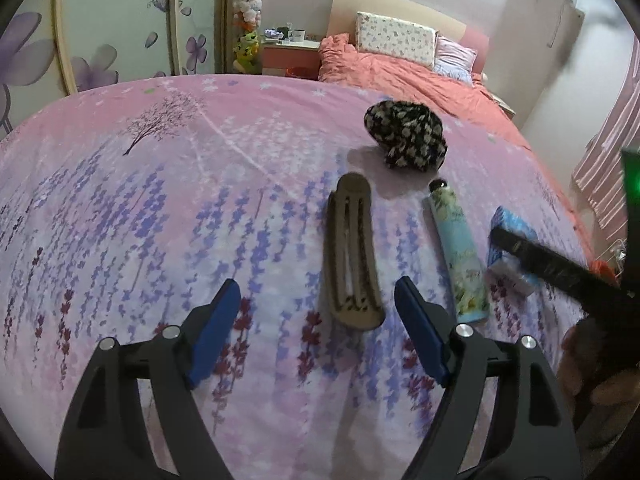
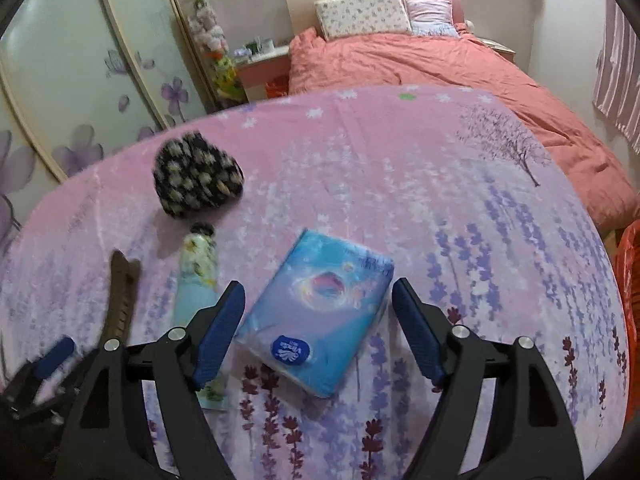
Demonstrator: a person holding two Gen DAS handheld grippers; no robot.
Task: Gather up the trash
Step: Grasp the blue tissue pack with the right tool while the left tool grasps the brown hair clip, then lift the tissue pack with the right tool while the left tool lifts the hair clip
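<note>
On the pink lavender-print cloth (image 1: 160, 208) lie a brown hair clip (image 1: 354, 256), a floral cream tube (image 1: 458, 256), a blue tissue pack (image 1: 510, 250) and a black-and-white scrunchie (image 1: 406, 140). My left gripper (image 1: 318, 300) is open and empty, just short of the near end of the hair clip. My right gripper (image 2: 318, 300) is open, its fingers on either side of the tissue pack (image 2: 316, 312), not touching it. The right wrist view also shows the tube (image 2: 198, 280), the clip (image 2: 120, 296) and the scrunchie (image 2: 198, 178). The right gripper's arm shows in the left wrist view, over the tissue pack.
A bed with a coral quilt (image 2: 440, 72) and pillows (image 2: 362, 14) lies behind the cloth-covered surface. A floral wardrobe (image 1: 104, 32) stands at the left, with a nightstand (image 1: 290, 54) and plush toys (image 1: 248, 12). An orange basket (image 2: 628, 304) is at the right edge.
</note>
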